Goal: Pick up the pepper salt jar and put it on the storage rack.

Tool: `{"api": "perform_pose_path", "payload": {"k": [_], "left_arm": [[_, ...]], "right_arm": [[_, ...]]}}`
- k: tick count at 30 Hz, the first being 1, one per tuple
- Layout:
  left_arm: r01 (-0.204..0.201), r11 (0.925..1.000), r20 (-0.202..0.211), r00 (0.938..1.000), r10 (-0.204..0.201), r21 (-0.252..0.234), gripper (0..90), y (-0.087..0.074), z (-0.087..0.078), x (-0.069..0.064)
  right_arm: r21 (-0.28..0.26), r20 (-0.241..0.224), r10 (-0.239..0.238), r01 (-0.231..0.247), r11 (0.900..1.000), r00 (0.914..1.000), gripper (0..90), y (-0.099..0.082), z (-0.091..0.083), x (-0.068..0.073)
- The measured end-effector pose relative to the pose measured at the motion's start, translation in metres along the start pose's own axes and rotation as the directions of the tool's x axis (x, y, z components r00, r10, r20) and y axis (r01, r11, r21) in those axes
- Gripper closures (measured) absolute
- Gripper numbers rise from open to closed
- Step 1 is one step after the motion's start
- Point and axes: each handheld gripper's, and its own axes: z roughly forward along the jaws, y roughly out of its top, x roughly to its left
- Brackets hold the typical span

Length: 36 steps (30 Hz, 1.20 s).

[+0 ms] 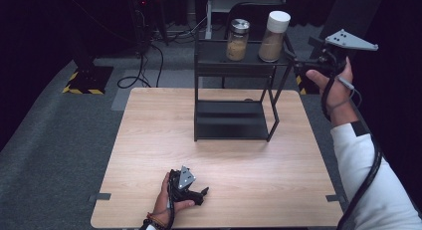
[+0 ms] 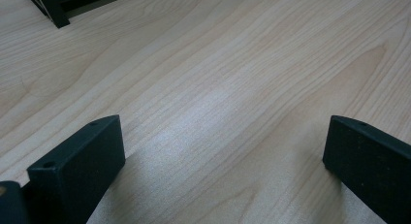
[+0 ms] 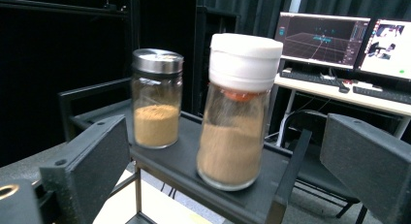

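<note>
Left hand-held gripper (image 1: 203,192): lies low on the wooden counter (image 1: 149,140) near its front edge, held in the left hand (image 1: 166,197); wrist enters from the bottom edge. Jaws point right across the counter and stand wide apart, nothing between them; bare wood shows in the gap in the left gripper view.

Right hand-held gripper (image 1: 291,58): raised at far right, level, pointing left. Right hand (image 1: 336,88) wraps the grip, white sleeve (image 1: 368,180) trailing down to the lower right corner. Jaws spread wide, gripping nothing.
</note>
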Motion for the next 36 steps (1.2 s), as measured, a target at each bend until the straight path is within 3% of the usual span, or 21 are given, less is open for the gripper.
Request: {"api": "perform_pose_path", "payload": {"k": [14,30,36], "left_arm": [[0.0,1.0,0.0,1.0,0.0,0.0,1.1,0.0,0.0,0.0],[-0.001,1.0,-0.002,1.0,0.001,0.0,1.1,0.0,0.0,0.0],[0.0,1.0,-0.002,1.0,0.0,-0.001,1.1,0.0,0.0,-0.001]], "right_arm": [[0.018,-0.02,-0.009,0.009,0.9998,0.9998,4.1,-0.039,-0.039,0.01],[0.072,-0.054,-0.009,0.013,0.9973,0.9985,4.1,-0.089,-0.055,0.029],[0.084,-0.046,-0.025,0.029,0.996,0.9986,4.4,-0.108,-0.061,0.039]]}}
